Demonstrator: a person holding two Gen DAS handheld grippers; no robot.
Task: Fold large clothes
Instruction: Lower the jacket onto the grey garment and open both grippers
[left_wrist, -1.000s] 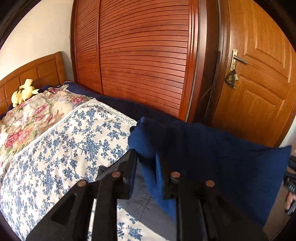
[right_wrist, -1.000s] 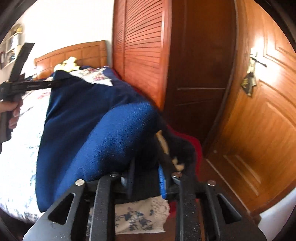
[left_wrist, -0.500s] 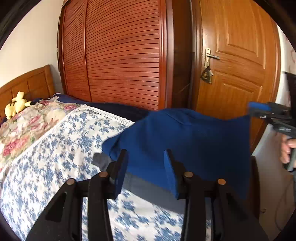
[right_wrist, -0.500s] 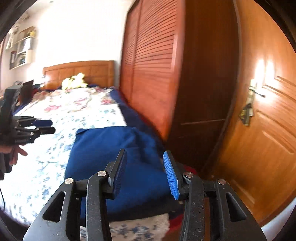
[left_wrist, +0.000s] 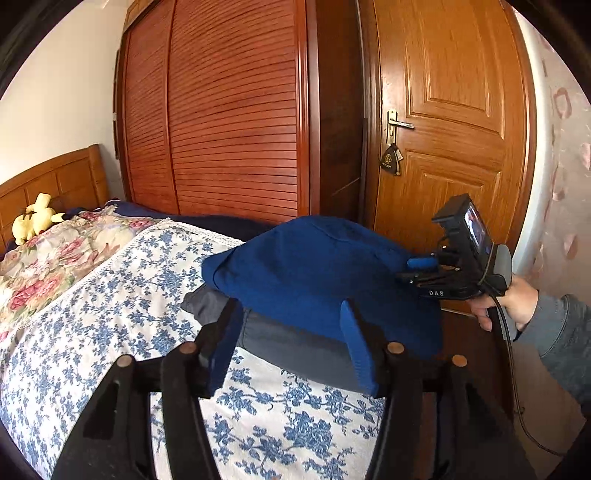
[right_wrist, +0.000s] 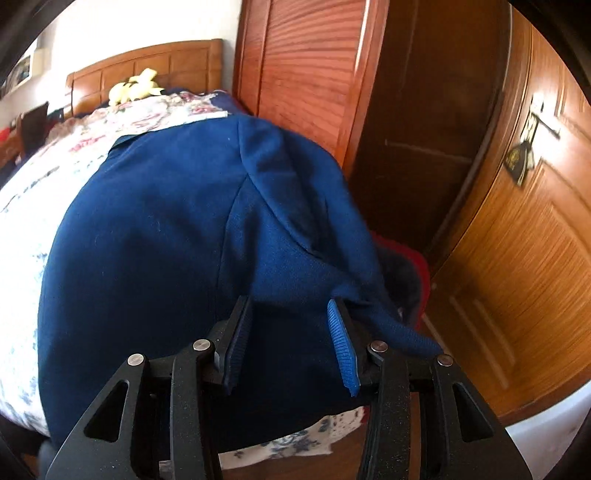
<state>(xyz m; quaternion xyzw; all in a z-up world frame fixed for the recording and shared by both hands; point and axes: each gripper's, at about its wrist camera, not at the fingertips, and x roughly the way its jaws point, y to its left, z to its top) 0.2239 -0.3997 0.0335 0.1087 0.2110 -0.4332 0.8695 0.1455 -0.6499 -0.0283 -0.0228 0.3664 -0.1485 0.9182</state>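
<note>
Left wrist view: the blue garment (left_wrist: 317, 273) lies folded at the foot edge of the bed (left_wrist: 110, 317), on top of a grey garment (left_wrist: 295, 343). The left hand-held gripper (left_wrist: 291, 347) is just short of the blue garment, its jaws opening, nothing pinched. The right hand-held gripper (left_wrist: 424, 269) is at the garment's door-side corner.

Right wrist view: the right hand-held gripper (right_wrist: 291, 343) stands partly parted right over the blue garment (right_wrist: 166, 236), pads off the cloth.

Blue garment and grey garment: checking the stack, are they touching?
Touching. In the left wrist view, the blue garment lies directly on the grey garment, overlapping its top with no gap.
</note>
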